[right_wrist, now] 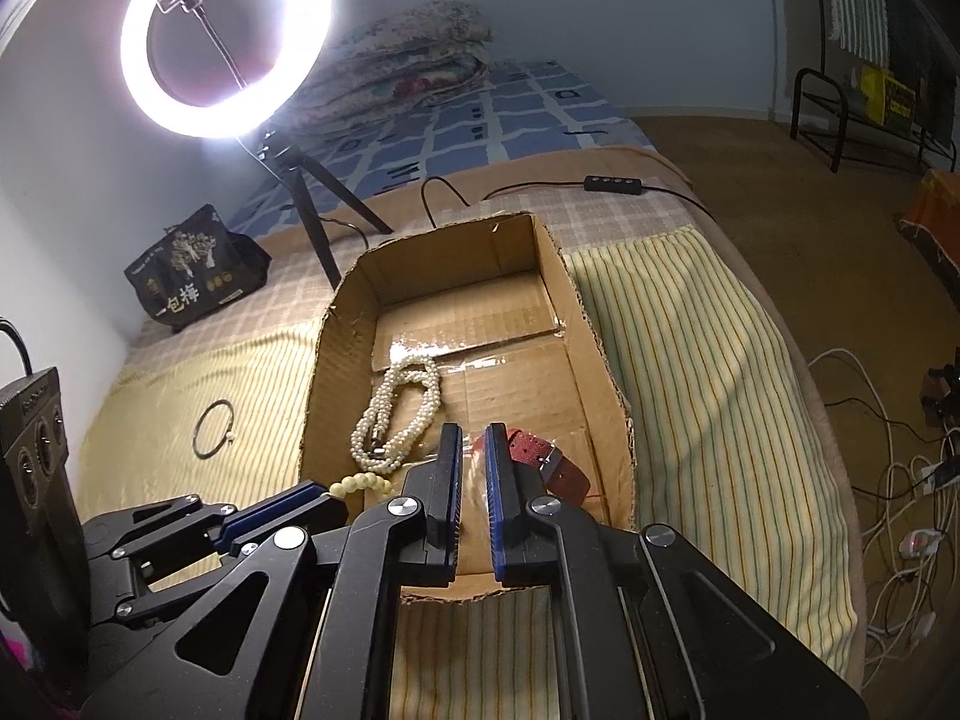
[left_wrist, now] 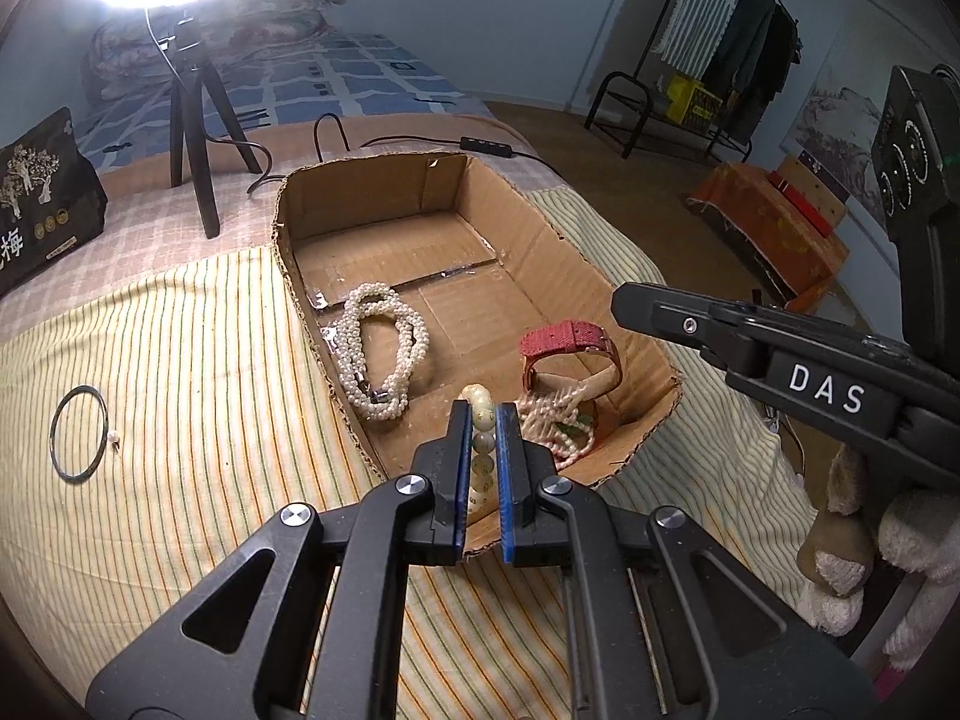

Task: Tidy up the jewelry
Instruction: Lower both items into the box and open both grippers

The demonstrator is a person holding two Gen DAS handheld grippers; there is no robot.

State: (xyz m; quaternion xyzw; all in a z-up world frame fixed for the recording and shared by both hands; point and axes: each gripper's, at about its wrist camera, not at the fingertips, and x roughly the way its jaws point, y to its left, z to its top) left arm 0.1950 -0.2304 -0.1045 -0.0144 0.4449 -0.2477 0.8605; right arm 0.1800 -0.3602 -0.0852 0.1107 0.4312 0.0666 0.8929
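Bed with striped cloth (left_wrist: 198, 360); cardboard box (left_wrist: 300, 228) ahead of both grippers. Left gripper (left_wrist: 483, 414) clamps a bead bracelet (left_wrist: 482, 420) over the box's near end; beads could slip out and roll. Right gripper (right_wrist: 473, 438) closed, seemingly empty. Thin bangle (left_wrist: 78, 432) lies outside, left.

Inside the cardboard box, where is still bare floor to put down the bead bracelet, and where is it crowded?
The far half of the cardboard box, beyond the pearl necklace, is bare. A narrower strip lies between that necklace and the red watch. The near right corner is crowded: the watch and a pile of small beads. The left gripper holds the bead bracelet there.
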